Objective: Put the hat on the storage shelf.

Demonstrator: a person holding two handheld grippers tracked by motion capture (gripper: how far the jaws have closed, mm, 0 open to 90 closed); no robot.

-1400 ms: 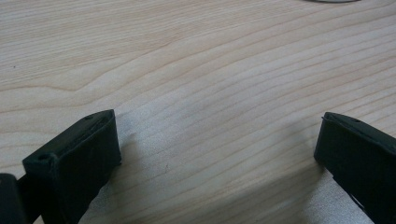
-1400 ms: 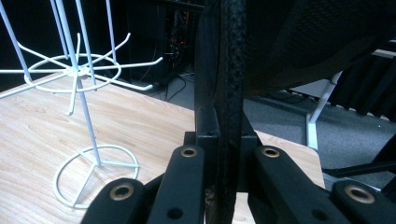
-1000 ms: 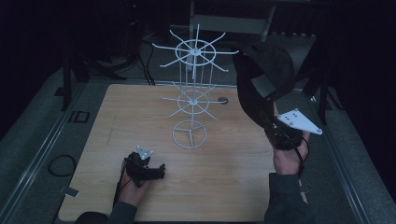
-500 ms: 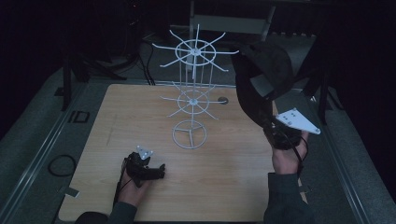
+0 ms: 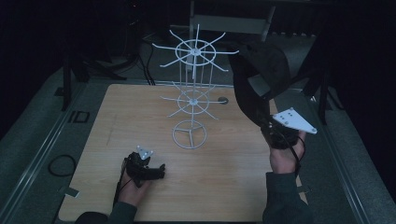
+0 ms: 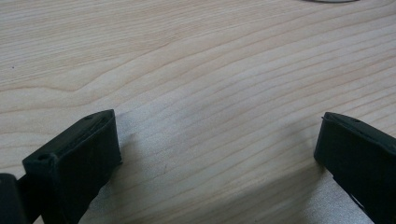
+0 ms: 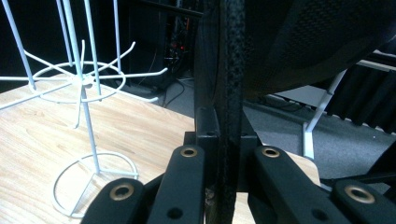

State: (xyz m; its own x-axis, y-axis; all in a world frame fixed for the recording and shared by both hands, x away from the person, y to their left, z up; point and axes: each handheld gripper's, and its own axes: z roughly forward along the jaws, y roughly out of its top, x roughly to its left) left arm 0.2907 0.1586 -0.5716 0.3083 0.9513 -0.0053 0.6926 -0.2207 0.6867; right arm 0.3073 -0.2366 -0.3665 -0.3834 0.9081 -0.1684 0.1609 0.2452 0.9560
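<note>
A black cap (image 5: 259,74) hangs in the air over the table's right side, beside the white wire rack (image 5: 190,100). My right gripper (image 5: 267,125) is shut on the cap's lower edge, with a grey plate on top. In the right gripper view the jaws (image 7: 229,70) pinch a thin black edge of the cap (image 7: 317,42), and the rack (image 7: 79,81) stands to the left. My left gripper (image 5: 158,171) lies on the wooden table (image 5: 233,186) near its front left. Its jaws (image 6: 217,140) stand wide open over bare wood (image 6: 187,56).
The rack has two tiers of hooks and a round wire base (image 5: 189,135) at the table's middle. A small dark round hole (image 5: 223,100) sits behind it. A cable loop (image 5: 60,164) lies on the floor at left. Metal rails border the table.
</note>
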